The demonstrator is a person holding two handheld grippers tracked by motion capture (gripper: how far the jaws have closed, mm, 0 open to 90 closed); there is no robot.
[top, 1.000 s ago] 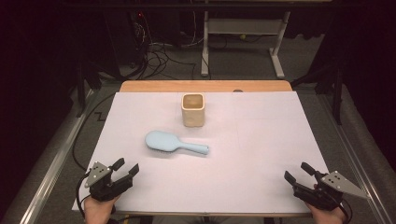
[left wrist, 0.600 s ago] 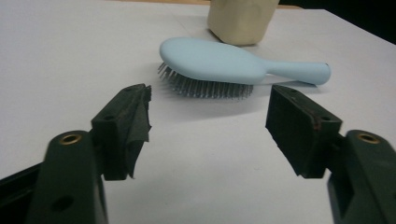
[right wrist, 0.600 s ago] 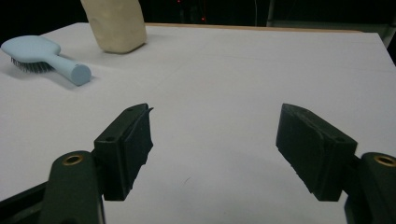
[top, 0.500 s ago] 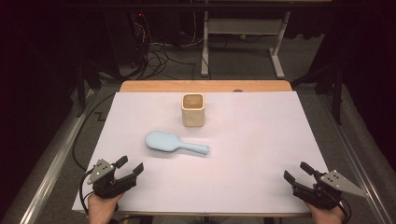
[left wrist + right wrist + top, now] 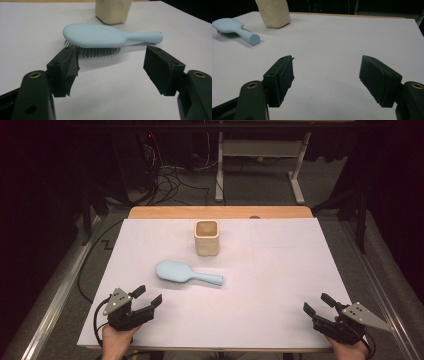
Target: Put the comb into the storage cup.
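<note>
White sheet (image 5: pixel 280 285) covers the table, a strip of bare wood (image 5: pixel 220 212) showing along the far edge; beyond it a dark room with a grey floor, tangled cables (image 5: pixel 167 175) and the legs of a white stand (image 5: pixel 257 160). Light-blue hairbrush (image 5: pixel 186 274) lies bristles down near the sheet's middle, handle pointing right, with a cream cup (image 5: pixel 206 237) upright just beyond it. Left gripper (image 5: pixel 148 297) at the near left corner faces the brush, jaws spread and empty; right gripper (image 5: pixel 318 304) at the near right corner, jaws likewise apart, nothing between them.
</note>
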